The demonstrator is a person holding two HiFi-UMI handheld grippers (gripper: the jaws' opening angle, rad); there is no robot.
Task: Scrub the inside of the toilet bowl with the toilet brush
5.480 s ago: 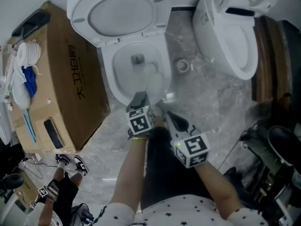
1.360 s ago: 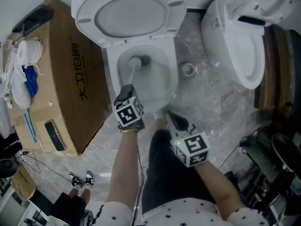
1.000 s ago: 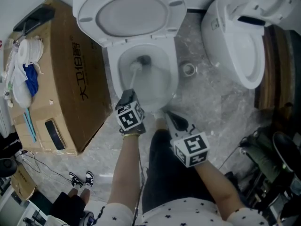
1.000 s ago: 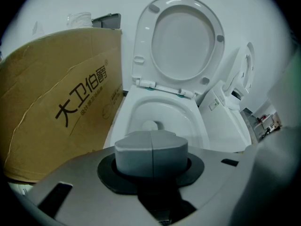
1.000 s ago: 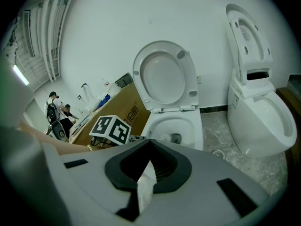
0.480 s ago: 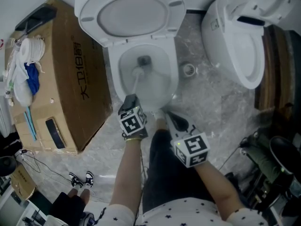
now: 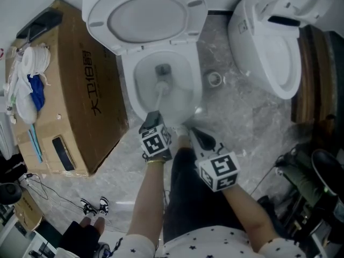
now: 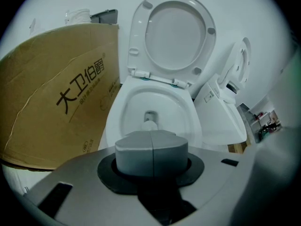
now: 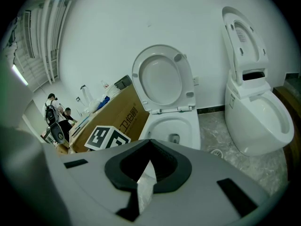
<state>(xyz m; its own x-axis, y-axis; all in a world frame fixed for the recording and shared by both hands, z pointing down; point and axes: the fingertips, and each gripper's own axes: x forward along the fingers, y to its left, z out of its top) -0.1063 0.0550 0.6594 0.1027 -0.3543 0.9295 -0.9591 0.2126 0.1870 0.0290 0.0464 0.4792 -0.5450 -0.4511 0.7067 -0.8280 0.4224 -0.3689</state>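
**Reaching into the bowl, brush head at the drain**

The cardboard box [image 7: 80,85] to the left of the left claw [image 7: 152,120] carries the only legible writing: large dark characters, 大卫伯爵, printed along its side. A smaller line and a round mark sit below them, too small to read. A small label on the side of the second toilet [image 7: 269,42], off to the right of both claws, is also too small to read.

The left claw is pressed tight on the grey end of the toilet brush [image 7: 159,98]. In the left gripper view the handle fills the space between the jaws and is seen end-on. The brush's long axis runs straight ahead of this claw and slopes down into the toilet bowl [image 7: 127,79]. The pale head points away from the person and lies low in the bowl, just short of the drain opening. The seat and lid [image 7: 144,15] stand raised beyond it.

The right claw [image 7: 192,134] sits just to the right of the left one, over the marbled floor [image 7: 236,106] in front of the bowl. Its jaws are closed, with a thin white scrap [image 9: 146,185] caught in the seam. Whether that scrap is paper or film cannot be told.
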